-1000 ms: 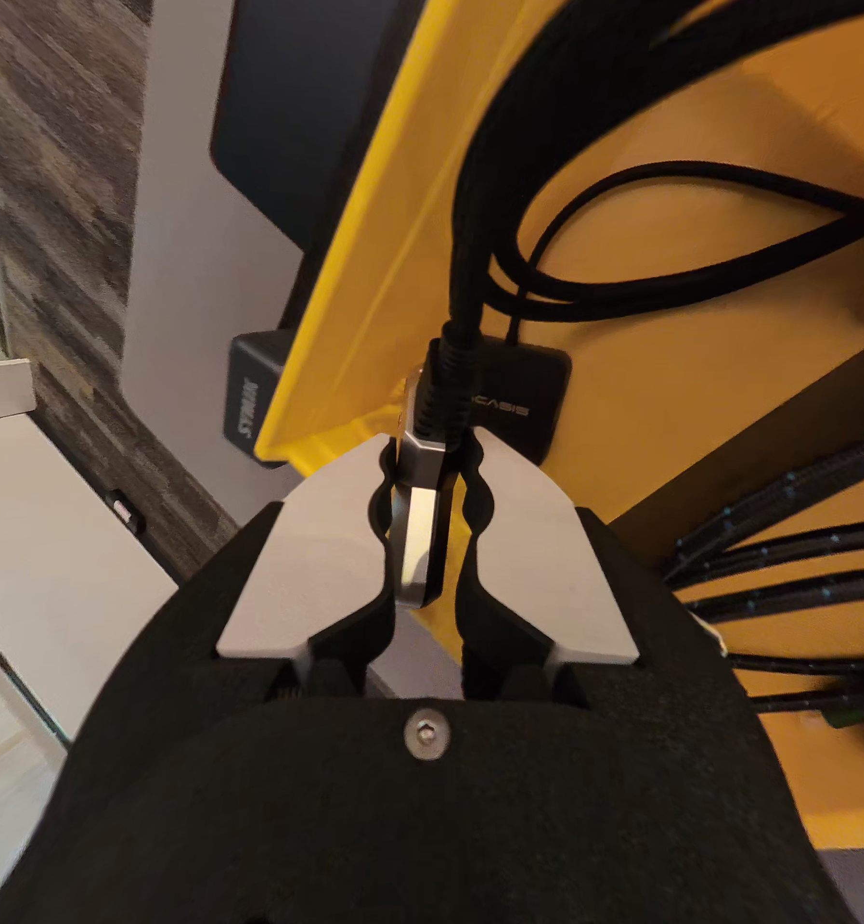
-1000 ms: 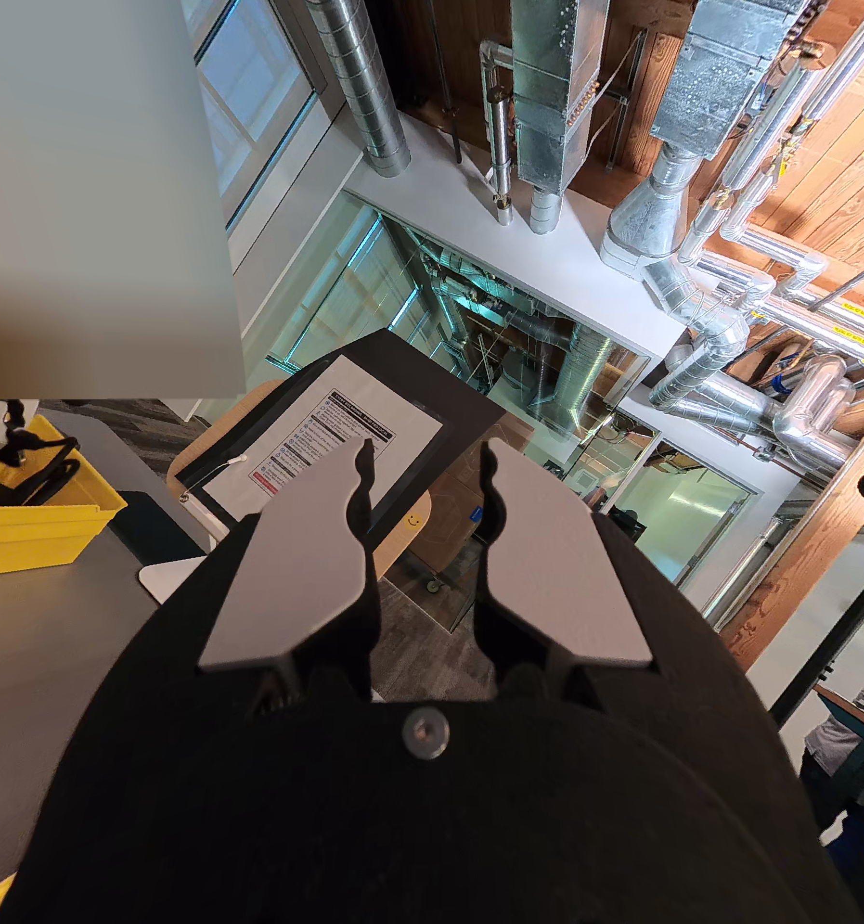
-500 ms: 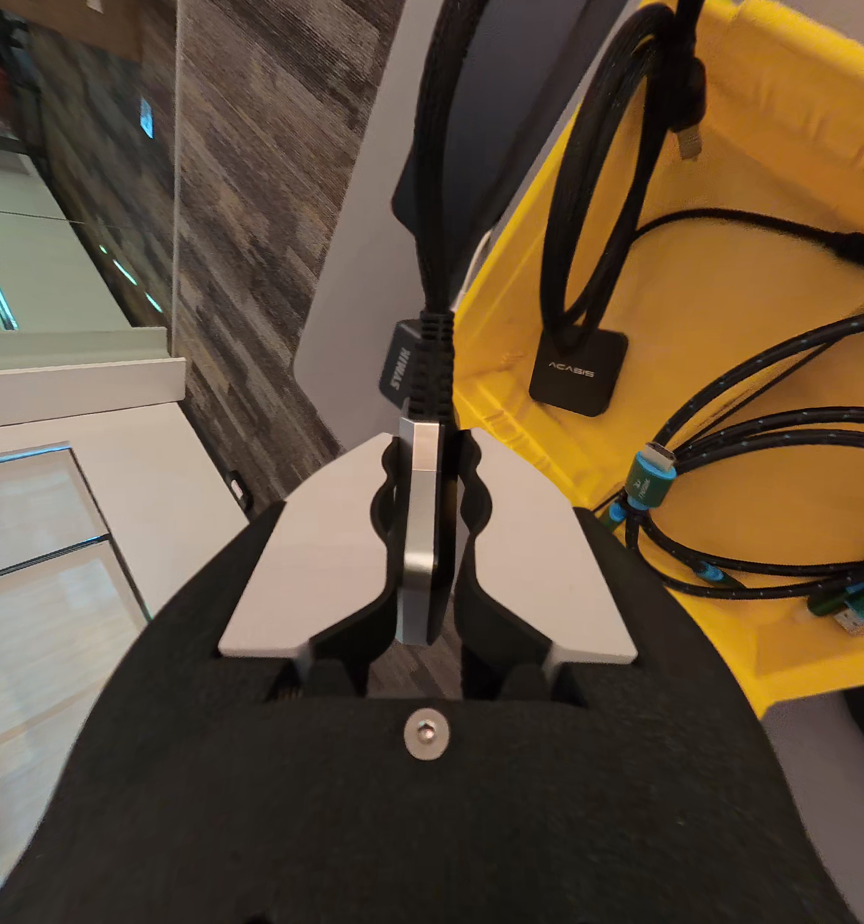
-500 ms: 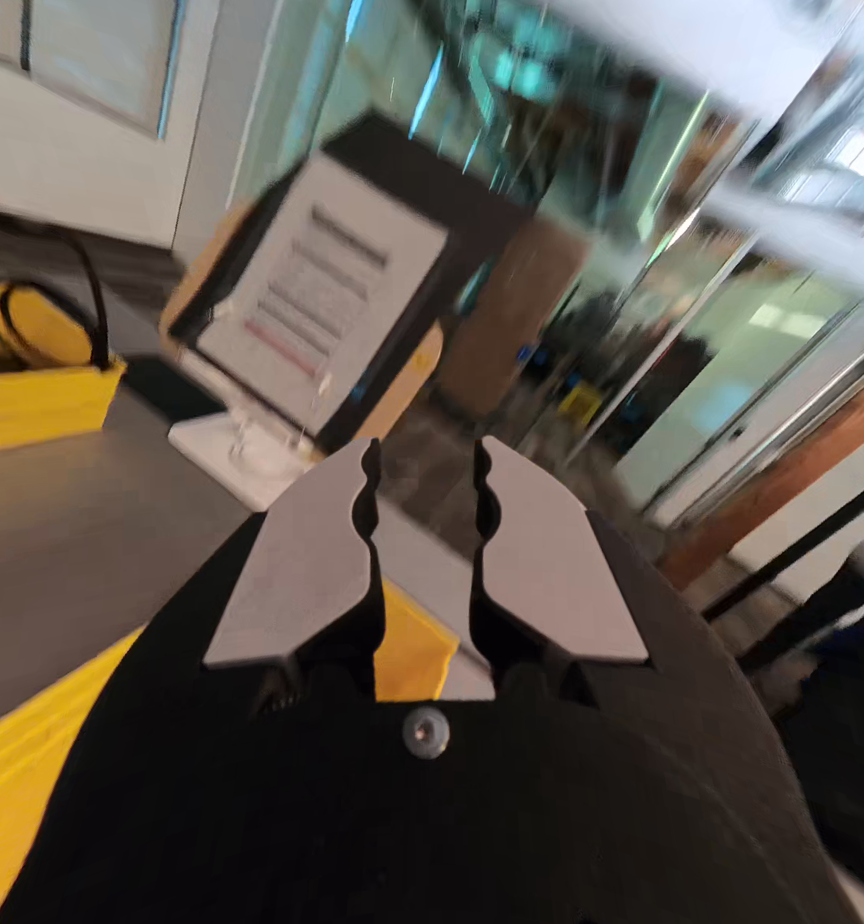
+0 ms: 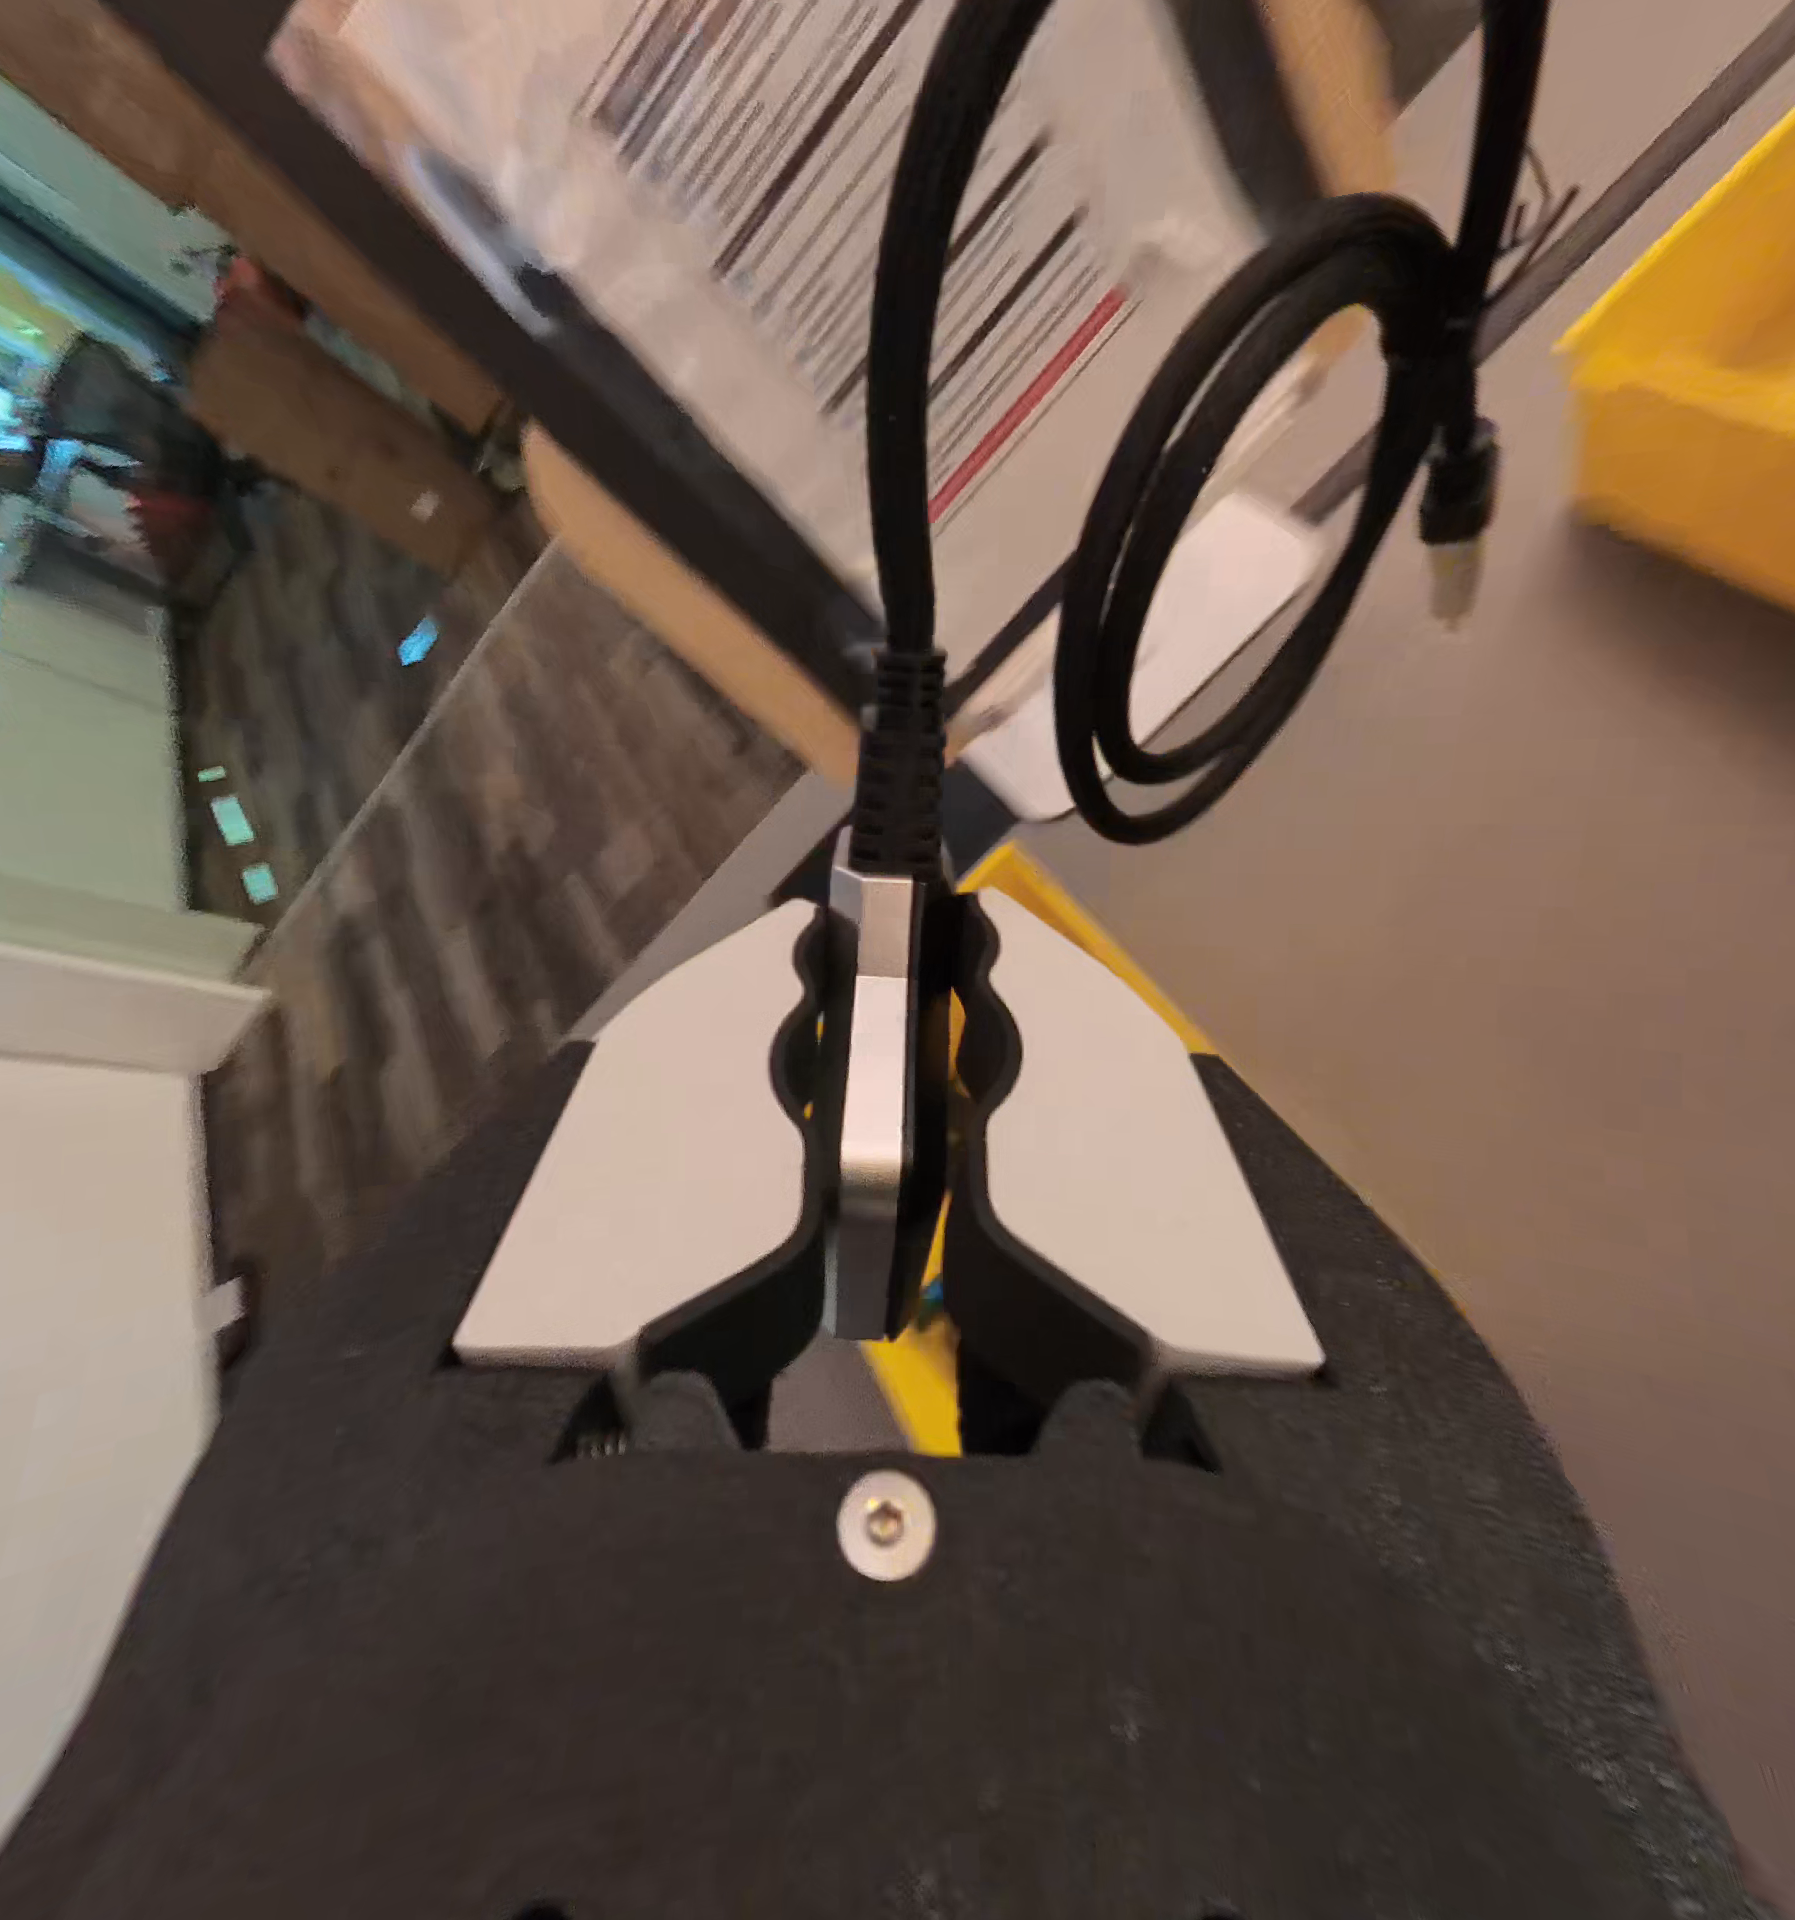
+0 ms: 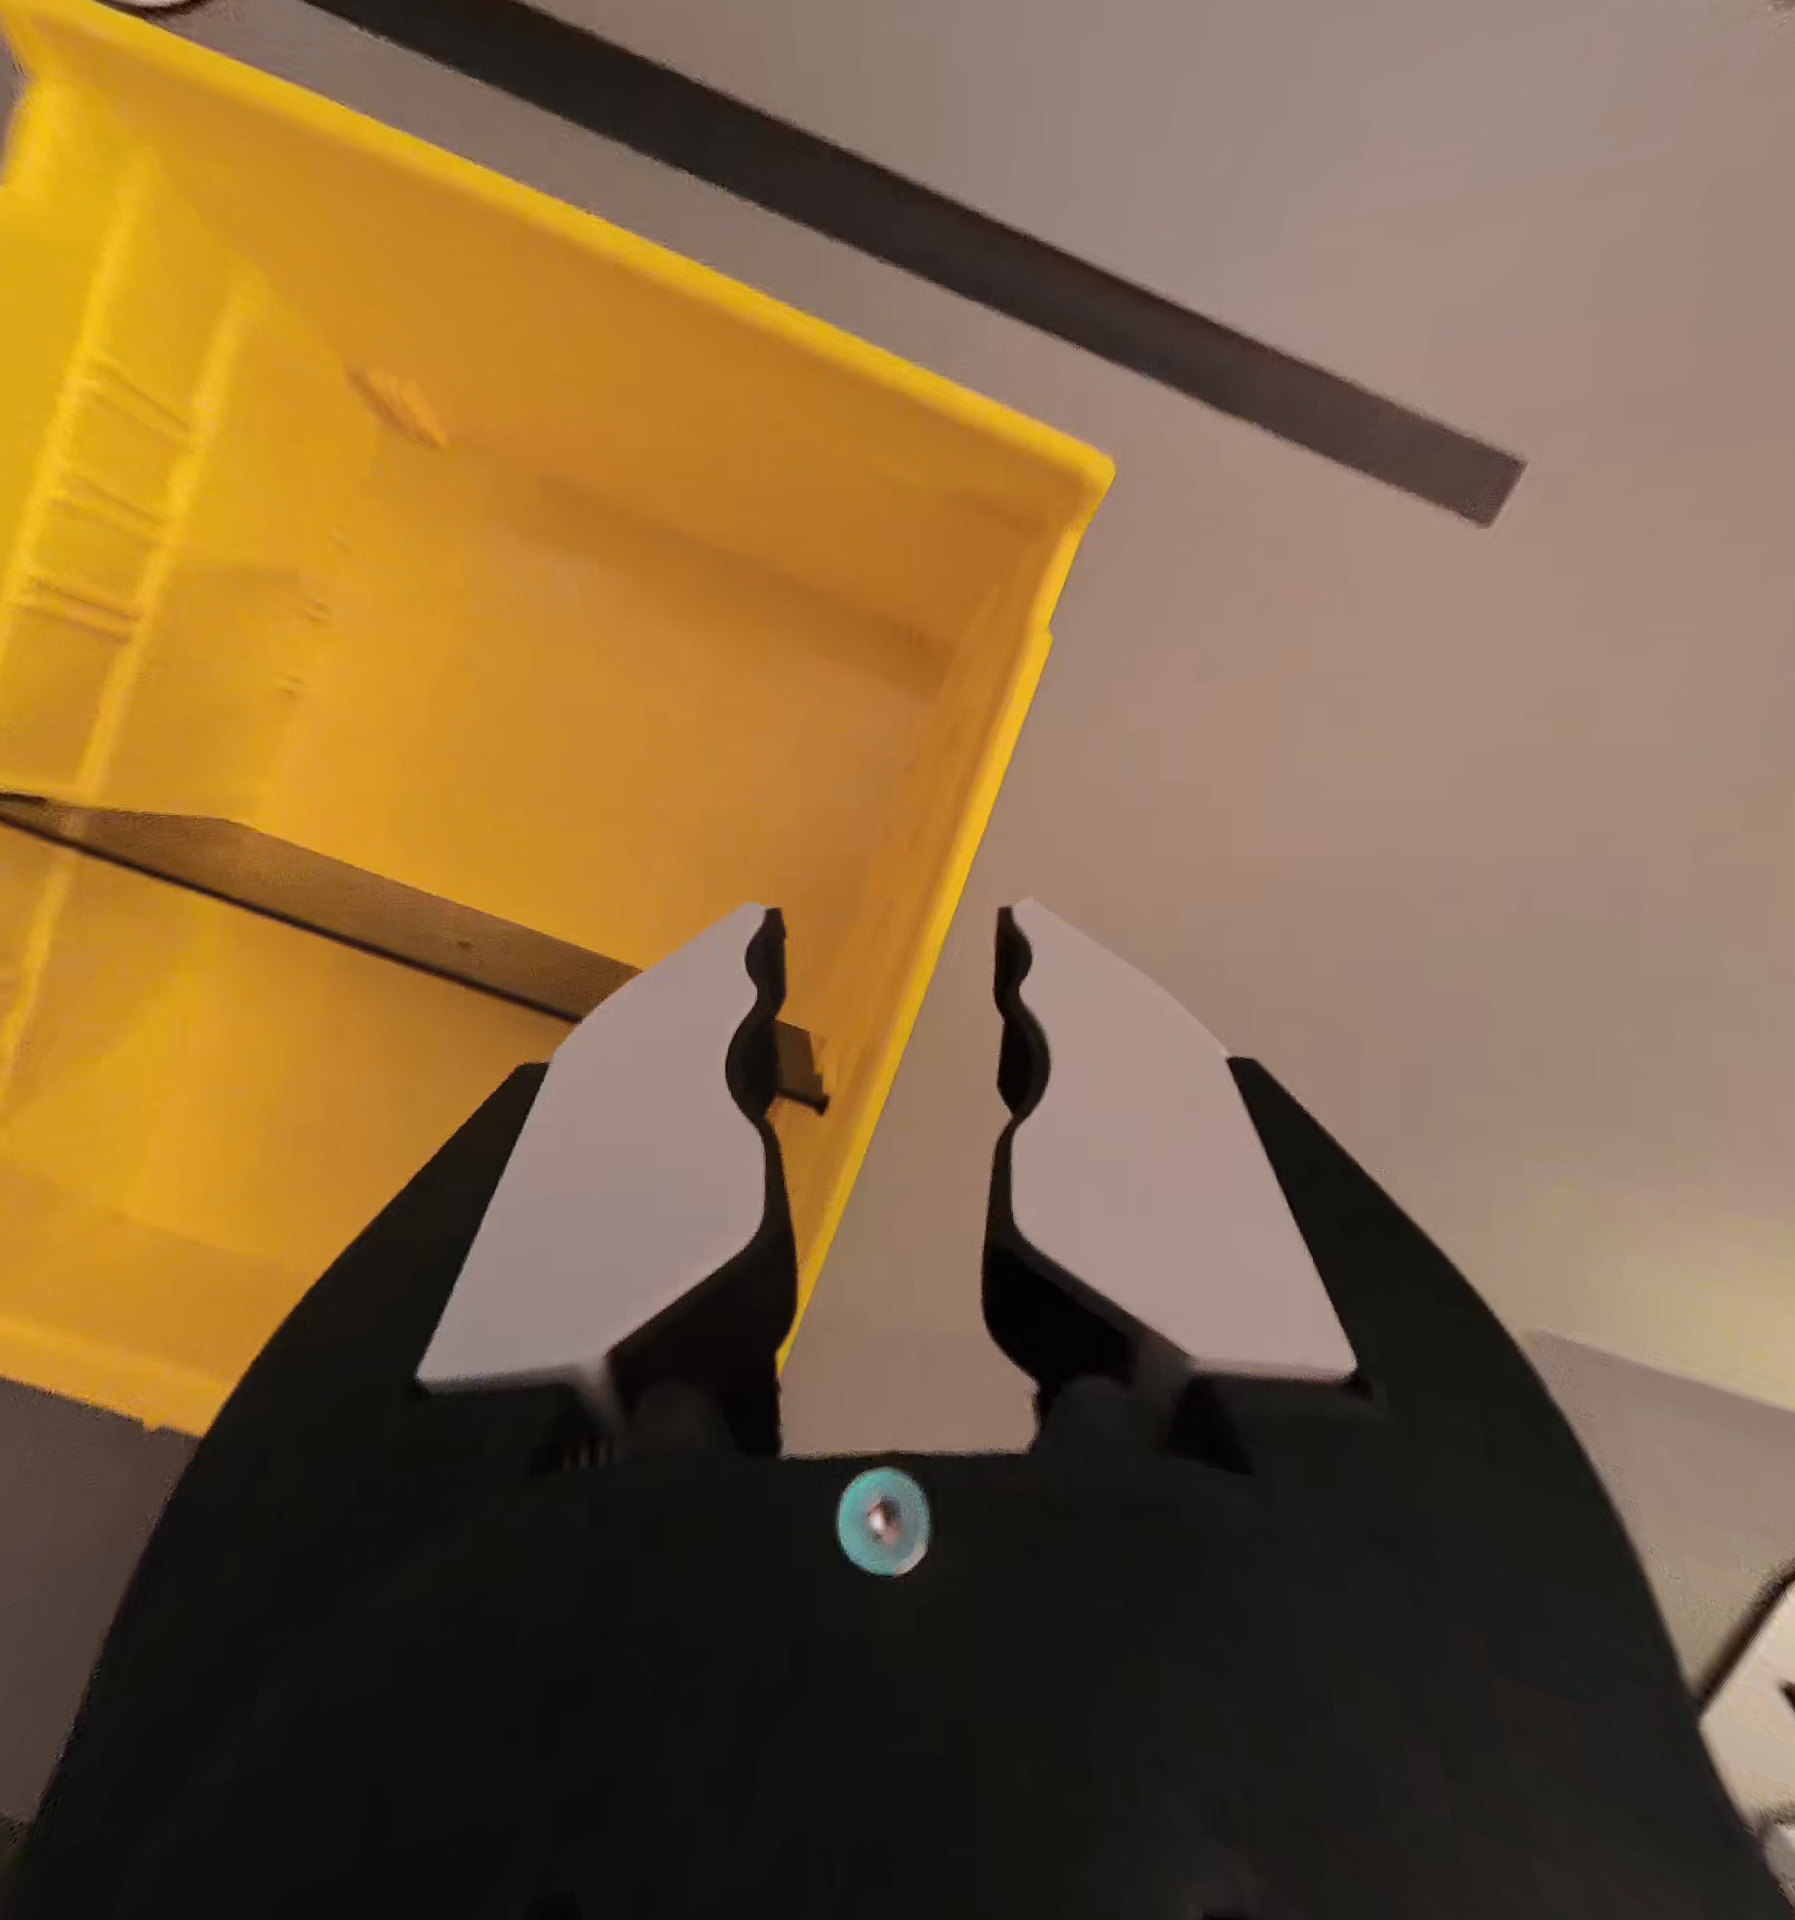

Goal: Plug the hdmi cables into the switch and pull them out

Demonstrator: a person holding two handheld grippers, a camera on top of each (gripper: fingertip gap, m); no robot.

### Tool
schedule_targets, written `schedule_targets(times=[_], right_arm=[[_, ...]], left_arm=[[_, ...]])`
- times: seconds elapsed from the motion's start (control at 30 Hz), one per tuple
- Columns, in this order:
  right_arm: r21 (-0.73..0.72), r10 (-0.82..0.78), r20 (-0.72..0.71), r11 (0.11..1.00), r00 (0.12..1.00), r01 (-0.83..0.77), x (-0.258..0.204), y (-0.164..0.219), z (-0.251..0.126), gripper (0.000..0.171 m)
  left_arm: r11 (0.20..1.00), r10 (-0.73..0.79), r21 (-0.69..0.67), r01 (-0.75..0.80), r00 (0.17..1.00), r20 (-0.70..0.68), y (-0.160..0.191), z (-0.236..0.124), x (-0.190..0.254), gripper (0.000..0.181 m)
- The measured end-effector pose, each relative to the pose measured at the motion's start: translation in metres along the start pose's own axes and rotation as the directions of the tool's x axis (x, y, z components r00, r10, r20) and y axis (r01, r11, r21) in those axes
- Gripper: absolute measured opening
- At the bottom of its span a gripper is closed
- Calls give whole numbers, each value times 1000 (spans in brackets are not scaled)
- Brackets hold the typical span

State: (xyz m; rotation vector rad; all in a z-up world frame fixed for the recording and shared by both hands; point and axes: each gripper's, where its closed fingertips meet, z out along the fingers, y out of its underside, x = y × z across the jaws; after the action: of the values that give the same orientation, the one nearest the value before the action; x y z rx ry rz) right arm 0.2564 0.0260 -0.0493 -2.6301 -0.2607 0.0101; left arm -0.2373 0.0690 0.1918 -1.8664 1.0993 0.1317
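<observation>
My left hand-held gripper (image 5: 888, 935) clamps the switch (image 5: 872, 1122) edgewise; rigid, light, cable (image 5: 898, 416) dangling limp. Right hand-held gripper (image 6: 882, 935) apart, empty.

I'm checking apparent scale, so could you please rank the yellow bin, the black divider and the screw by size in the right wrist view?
1. yellow bin
2. black divider, partly hidden behind the right claw
3. screw, smallest despite being nearest

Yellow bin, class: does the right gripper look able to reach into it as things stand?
Probably yes. The right gripper is open and empty, poised at the rim of the yellow bin, whose visible compartments look bare, with nothing between.
</observation>
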Motion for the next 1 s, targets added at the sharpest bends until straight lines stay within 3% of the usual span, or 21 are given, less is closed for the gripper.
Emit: schedule_targets(times=[0.03,0.2,0.23,0.3,0.57,0.73,1.0], right_arm=[[-27,17,1,999,1000,-17,2,3,9,43],[-281,46,-12,959,999,-47,7,44,52,40],[-271,98,37,959,994,-85,2,40,54,20],[-266,155,109,956,982,-121,-4,42,53,7],[-269,167,54,952,984,-146,22,59,45,7],[-254,148,64,959,987,-128,25,60,43,9],[-204,152,17,968,988,-146,37,55,26,32]], left_arm=[[999,-39,23,41,998,-57,-7,0,16,22],[986,-156,12,166,947,-279,-17,16,89,22],[983,-176,-1,185,933,-314,-15,22,102,22],[973,-226,-44,225,908,-353,-8,36,124,22],[901,-431,-260,349,795,-428,43,101,192,22],[782,-622,-375,498,594,-510,50,131,229,22],[689,-724,-495,529,486,-489,73,174,270,22]])
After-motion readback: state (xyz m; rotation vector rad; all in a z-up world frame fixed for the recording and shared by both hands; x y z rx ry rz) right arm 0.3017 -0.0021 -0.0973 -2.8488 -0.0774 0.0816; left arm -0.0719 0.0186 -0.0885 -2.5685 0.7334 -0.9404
